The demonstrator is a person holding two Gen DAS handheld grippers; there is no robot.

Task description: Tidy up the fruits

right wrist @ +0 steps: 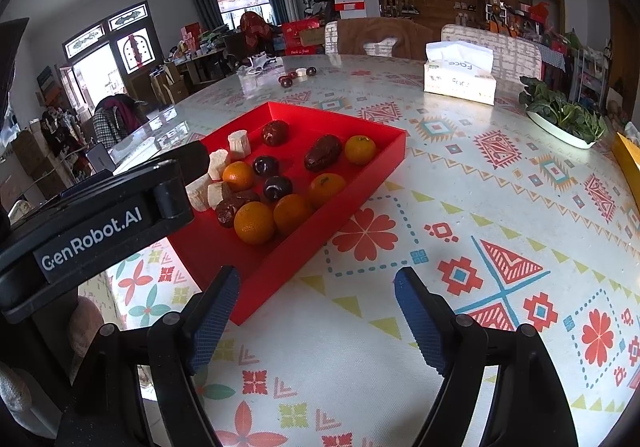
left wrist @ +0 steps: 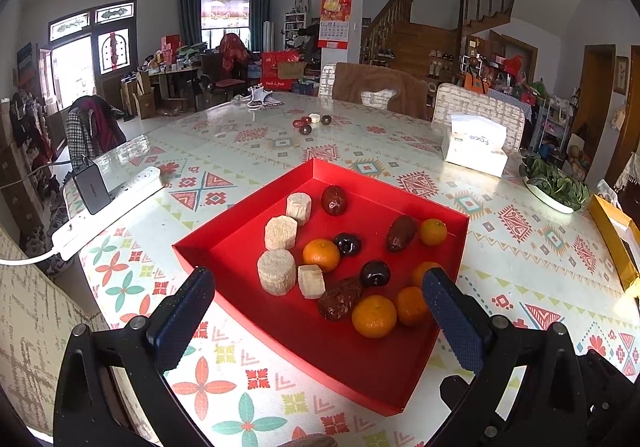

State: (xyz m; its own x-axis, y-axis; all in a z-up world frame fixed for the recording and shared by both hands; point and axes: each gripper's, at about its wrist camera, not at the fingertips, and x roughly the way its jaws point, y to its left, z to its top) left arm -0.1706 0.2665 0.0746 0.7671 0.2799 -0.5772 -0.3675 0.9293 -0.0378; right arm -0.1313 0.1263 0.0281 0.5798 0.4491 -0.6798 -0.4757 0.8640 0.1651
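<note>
A red tray [left wrist: 248,231] [right wrist: 360,175] sits on the patterned table. It holds several tangerines [left wrist: 374,316] [right wrist: 254,223], several red dates [left wrist: 340,303] [right wrist: 323,153], dark cherries [left wrist: 375,273] [right wrist: 277,187] and several pale sugarcane chunks [left wrist: 277,271] [right wrist: 239,145]. My left gripper [left wrist: 318,303] is open and empty, hovering over the tray's near side. My right gripper [right wrist: 316,307] is open and empty above the table, just right of the tray's near corner. The left gripper's body shows at the left of the right wrist view [right wrist: 92,231].
More dark fruits and a pale chunk [left wrist: 312,121] [right wrist: 298,75] lie far across the table. A tissue box [left wrist: 476,147] [right wrist: 460,77], a dish of greens [left wrist: 554,185] [right wrist: 562,119], a yellow box [left wrist: 616,235] and a power strip [left wrist: 108,207] stand around. Chairs line the far edge.
</note>
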